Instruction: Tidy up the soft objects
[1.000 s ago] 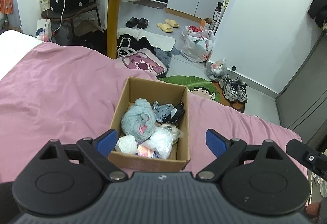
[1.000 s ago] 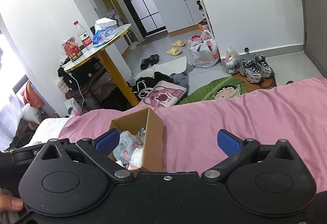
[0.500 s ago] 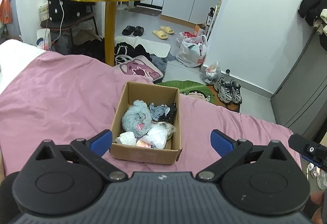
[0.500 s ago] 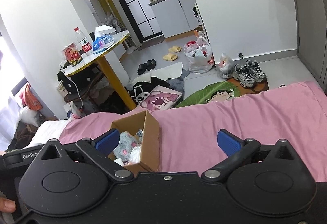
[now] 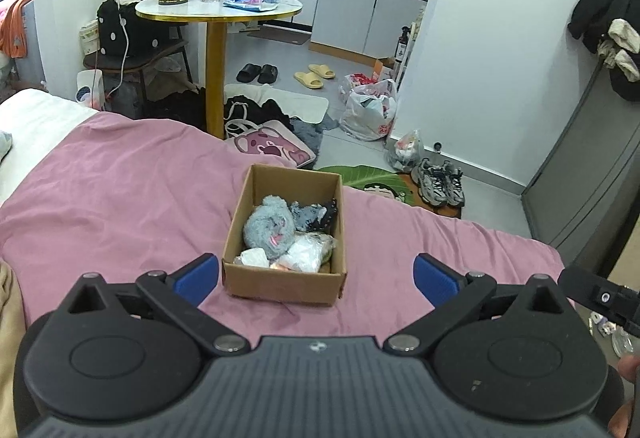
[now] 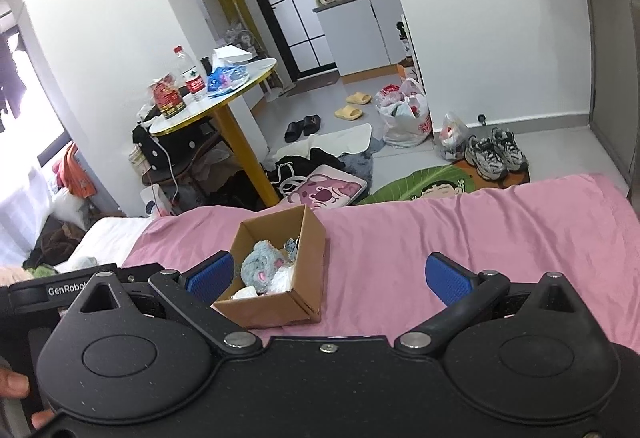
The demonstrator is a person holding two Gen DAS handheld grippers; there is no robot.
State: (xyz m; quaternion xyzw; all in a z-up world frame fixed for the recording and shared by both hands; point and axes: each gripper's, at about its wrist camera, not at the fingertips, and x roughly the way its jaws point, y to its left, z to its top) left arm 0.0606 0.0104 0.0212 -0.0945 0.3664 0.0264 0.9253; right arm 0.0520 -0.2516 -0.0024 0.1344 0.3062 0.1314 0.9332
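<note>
1. Cardboard box (image 5: 280, 280) is the only obstacle on the pink bedspread (image 5: 120, 198); top open, approach from above is free.
2. Box interior packed w/ soft toys (image 5: 267, 228); little room left inside.
3. Bedspread bare left, right & in front of box.
4. Beyond box: bed edge, then cluttered floor (image 5: 352, 146).

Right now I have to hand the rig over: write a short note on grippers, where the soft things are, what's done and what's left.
Left gripper: open, nothing between its jaws, which have just been opening wider.
Right gripper: open, empty.
Cardboard box sits on the pink bedspread, apart from both grippers.
In the box: grey plush toy, a dark soft item behind it, white soft items in front.
Done: these soft things are boxed.
Left: no loose soft toys show on the bedspread in either view; check outside the views before stopping.
</note>
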